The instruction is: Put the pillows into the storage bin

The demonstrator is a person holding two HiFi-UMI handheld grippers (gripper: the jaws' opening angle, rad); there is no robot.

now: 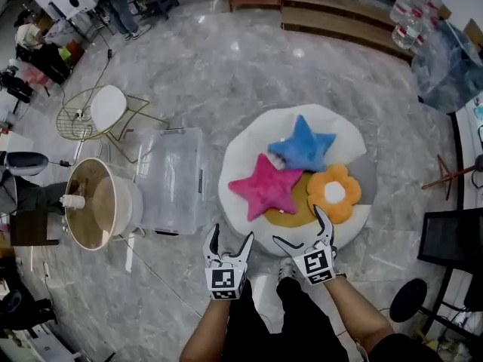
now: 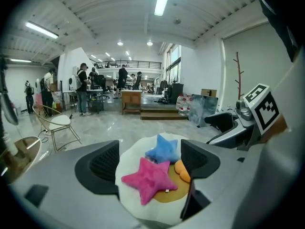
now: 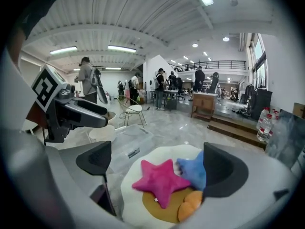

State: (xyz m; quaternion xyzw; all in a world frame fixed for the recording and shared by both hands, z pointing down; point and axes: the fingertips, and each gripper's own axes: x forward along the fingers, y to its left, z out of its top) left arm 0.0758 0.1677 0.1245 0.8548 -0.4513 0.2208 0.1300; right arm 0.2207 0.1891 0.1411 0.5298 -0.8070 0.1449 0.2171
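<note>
Your left gripper (image 1: 229, 246): lower centre of frame, jaws apart, empty. Your right gripper (image 1: 304, 231): just beside it, jaws apart, empty.

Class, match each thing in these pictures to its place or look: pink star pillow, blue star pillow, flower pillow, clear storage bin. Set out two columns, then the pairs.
Column A
1 pink star pillow
2 blue star pillow
3 flower pillow
4 clear storage bin

Column B
a on the floor, left of the white cushion
b orange with a white centre
c topmost on the cushion in the head view
d on the cushion, nearest the left hand-held gripper

Pairs: 1-d, 2-c, 3-b, 4-a
</note>
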